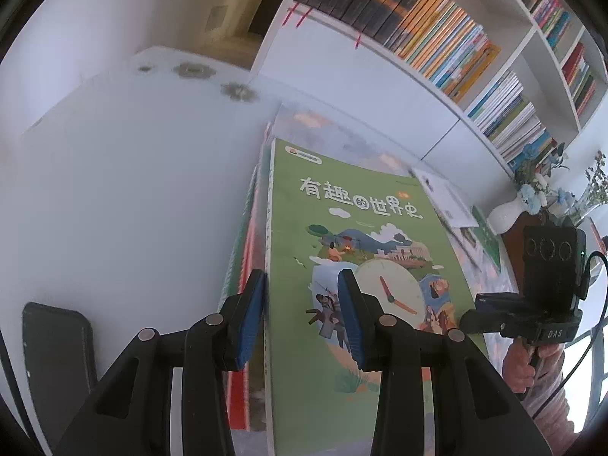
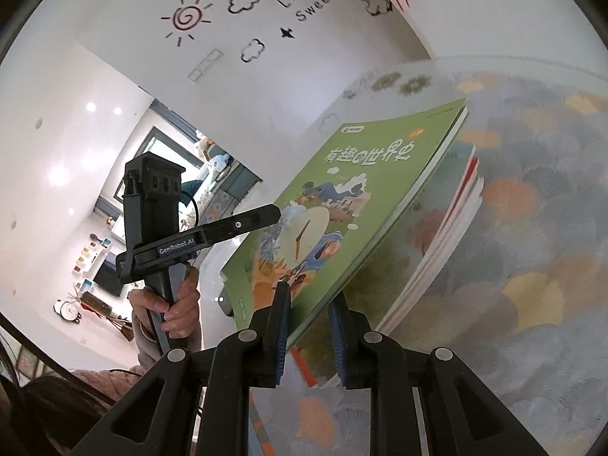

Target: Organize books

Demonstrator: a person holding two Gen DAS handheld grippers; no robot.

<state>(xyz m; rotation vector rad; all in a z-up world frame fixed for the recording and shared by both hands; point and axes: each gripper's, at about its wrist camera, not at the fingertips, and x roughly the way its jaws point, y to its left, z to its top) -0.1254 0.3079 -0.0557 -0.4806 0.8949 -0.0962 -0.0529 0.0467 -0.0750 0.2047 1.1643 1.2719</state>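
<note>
A green picture book (image 1: 364, 205) with a clock on its cover tops a small stack of books (image 1: 243, 266) with red and green spines. My left gripper (image 1: 300, 315) is shut on the stack's near end, one blue pad on the green cover and the other against the stack's far side. In the right wrist view the same green book (image 2: 364, 190) is tilted above the patterned cloth, and my right gripper (image 2: 309, 330) is shut on the stack's near edge. The left gripper (image 2: 266, 214) reaches onto the cover from the left. The right gripper (image 1: 482, 304) shows at the book's right edge.
A dark phone (image 1: 57, 345) lies on the white table (image 1: 133, 190) at left. White bookshelves (image 1: 437, 38) full of books stand behind. More books (image 1: 444, 197) lie at right near a white vase of flowers (image 1: 509, 212). A leaf-patterned cloth (image 2: 532, 190) covers the surface.
</note>
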